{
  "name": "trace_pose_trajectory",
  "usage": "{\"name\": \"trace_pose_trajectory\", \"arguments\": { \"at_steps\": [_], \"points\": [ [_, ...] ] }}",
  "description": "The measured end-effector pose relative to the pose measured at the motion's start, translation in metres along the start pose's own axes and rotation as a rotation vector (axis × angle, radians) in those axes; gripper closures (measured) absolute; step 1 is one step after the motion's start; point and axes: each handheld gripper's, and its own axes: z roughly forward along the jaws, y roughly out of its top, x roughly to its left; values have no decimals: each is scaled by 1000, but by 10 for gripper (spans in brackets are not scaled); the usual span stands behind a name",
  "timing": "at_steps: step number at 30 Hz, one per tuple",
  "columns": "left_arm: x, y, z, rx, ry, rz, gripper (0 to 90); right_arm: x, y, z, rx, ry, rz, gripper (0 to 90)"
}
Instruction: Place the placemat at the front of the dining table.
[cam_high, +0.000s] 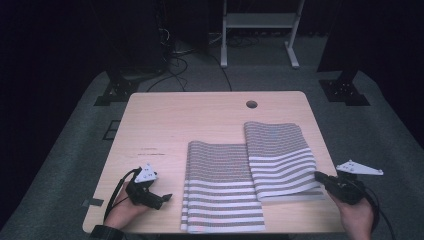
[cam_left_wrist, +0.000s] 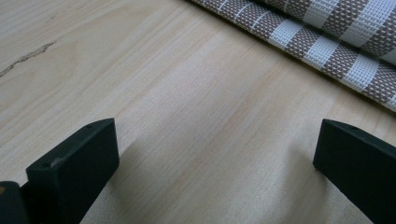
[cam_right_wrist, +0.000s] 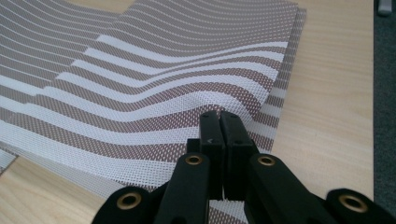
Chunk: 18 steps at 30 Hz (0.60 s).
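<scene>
looks like the right gripper (cam_right_wrist: 219, 122) is pinched on the brown-and-white striped woven placemat (cam_high: 280, 160), probably about to fold it; left gripper (cam_left_wrist: 215, 154) gapes idle.

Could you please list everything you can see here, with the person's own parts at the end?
mats: two, brown and white striped, on the table's near right, the right one overlapping the left.
table: one, light wood, centre.
hole: one, round, at the table's far edge.
white frame: one, on the floor beyond the table.
cables: several, dark, on the floor at the far left.
left gripper: one, black, jaws open, over bare table.
right gripper: one, black, jaws shut at the right mat's edge.
hands: two, at the near edge.
</scene>
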Motion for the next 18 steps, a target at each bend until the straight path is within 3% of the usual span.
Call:
{"name": "trace_pose_trajectory", "arguments": {
  "at_steps": [6,18],
  "points": [
    [0,0,0,0,0,0,0,3,12,-3,-50,19,-18,890],
    [0,0,0,0,0,0,0,10,28,17,-45,47,-57,890]
  ]
}}
